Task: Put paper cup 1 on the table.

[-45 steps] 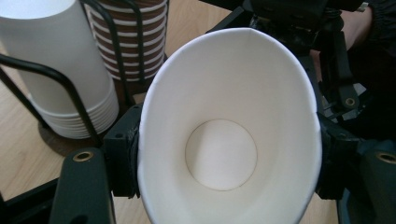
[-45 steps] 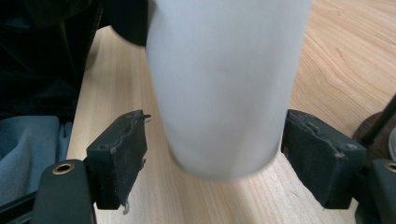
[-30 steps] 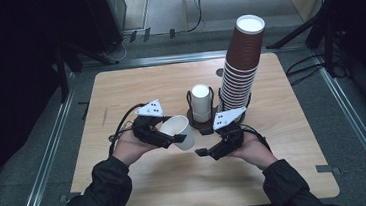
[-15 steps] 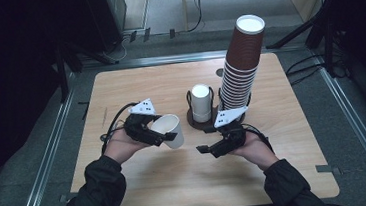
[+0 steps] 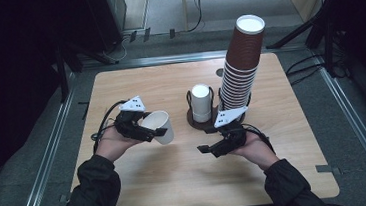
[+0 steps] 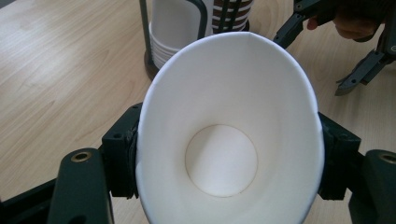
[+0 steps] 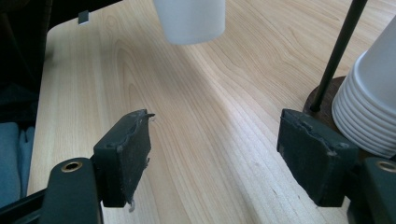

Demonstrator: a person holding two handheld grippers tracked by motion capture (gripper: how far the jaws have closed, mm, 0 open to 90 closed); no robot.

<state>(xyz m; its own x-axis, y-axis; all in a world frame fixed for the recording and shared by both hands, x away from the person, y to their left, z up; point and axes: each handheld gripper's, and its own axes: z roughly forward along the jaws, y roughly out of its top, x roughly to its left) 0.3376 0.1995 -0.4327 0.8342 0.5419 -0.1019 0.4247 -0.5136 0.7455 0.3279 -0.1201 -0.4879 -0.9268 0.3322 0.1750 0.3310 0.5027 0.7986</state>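
While squeezed oval, smooth white paper cup (image 6: 229, 140) sits in left gripper (image 6: 229, 158)

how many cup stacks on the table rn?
2. A short white stack sits in the black holder at table centre, and a tall brown stack stands just right of it. One loose white cup is clamped in the left gripper, off the stacks.

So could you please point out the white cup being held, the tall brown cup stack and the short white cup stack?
white cup (image 6: 224, 154): left gripper view, inner bottom.
brown cup stack (image 5: 240, 63): high view, side of the stack.
white cup stack (image 5: 201, 104): high view, side wall.
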